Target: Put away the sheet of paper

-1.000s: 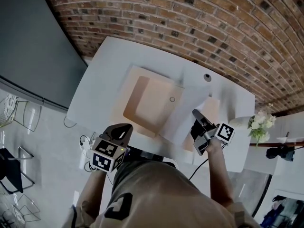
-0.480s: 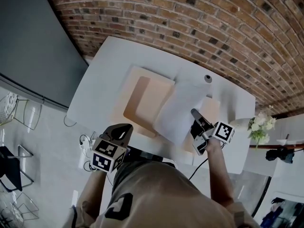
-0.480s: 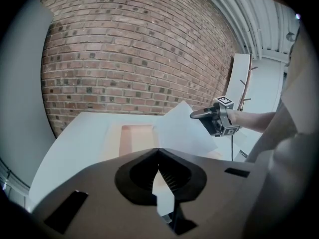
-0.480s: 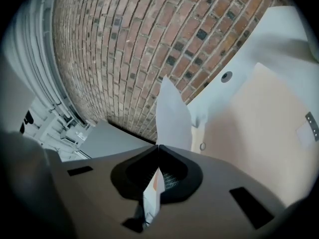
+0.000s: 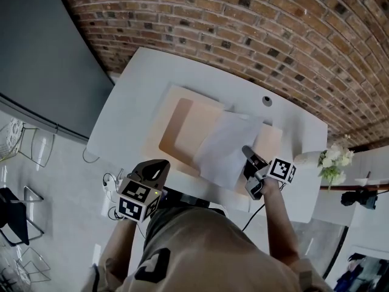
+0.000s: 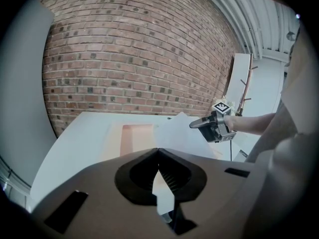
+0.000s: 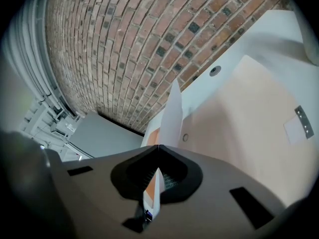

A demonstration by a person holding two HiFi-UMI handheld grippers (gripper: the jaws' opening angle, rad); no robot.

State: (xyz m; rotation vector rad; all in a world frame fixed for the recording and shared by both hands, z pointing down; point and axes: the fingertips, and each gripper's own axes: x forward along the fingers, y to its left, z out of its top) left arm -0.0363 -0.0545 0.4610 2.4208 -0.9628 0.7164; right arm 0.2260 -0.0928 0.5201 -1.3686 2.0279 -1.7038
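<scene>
Far side: brick wall (image 5: 243,23), with a white table (image 5: 130,96) butted up to it. Sunk in the tabletop near its far right edge, a small round grommet (image 5: 265,101). Off the table's right end, white flowers (image 5: 331,161). To the left, a dark grey panel (image 5: 42,59); below it on the floor, wire-framed chairs (image 5: 27,148).

A white rectangular worktop (image 5: 121,105) stands against the red brick wall. A pale peach flat folder (image 5: 176,123) with a darker sunken rectangle lies on its middle. Just to the right lies a second peach panel (image 5: 271,140). A small round dark port (image 5: 265,100) sits near the far edge.
</scene>
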